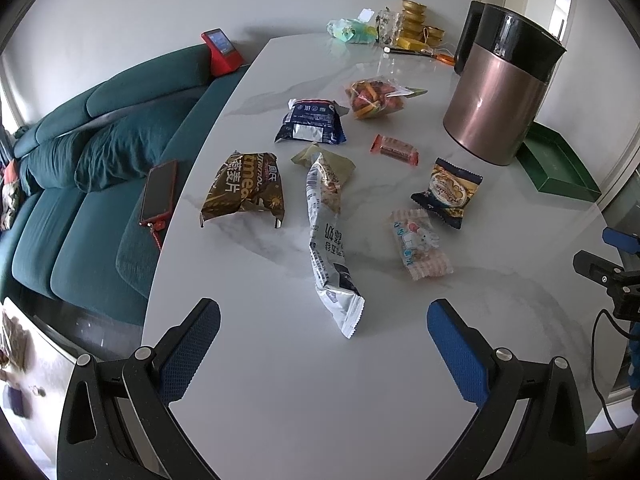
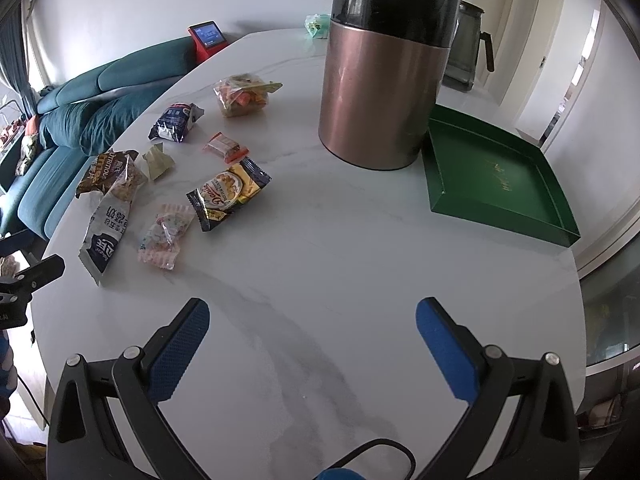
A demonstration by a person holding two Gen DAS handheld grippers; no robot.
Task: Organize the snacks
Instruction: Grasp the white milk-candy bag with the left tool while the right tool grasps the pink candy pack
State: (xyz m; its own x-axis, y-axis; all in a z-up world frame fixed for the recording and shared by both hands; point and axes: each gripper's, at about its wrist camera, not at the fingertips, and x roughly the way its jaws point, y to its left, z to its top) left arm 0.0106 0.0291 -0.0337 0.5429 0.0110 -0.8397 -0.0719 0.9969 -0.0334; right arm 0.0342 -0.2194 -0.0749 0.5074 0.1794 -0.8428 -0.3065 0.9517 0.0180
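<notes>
White counter (image 1: 280,380); long silver packet (image 1: 330,248) ahead of left gripper (image 1: 323,320), both grippers unclenched, empty; risked sliding when pinched.

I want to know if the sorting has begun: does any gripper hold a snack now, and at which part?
Nothing is held. The left gripper and the right gripper are both open above the table, with no snack between their fingers.

wall (image 1: 160,0): white | sofa (image 1: 100,160): teal | doorway (image 2: 576,60): bright, perhaps daylight
</notes>
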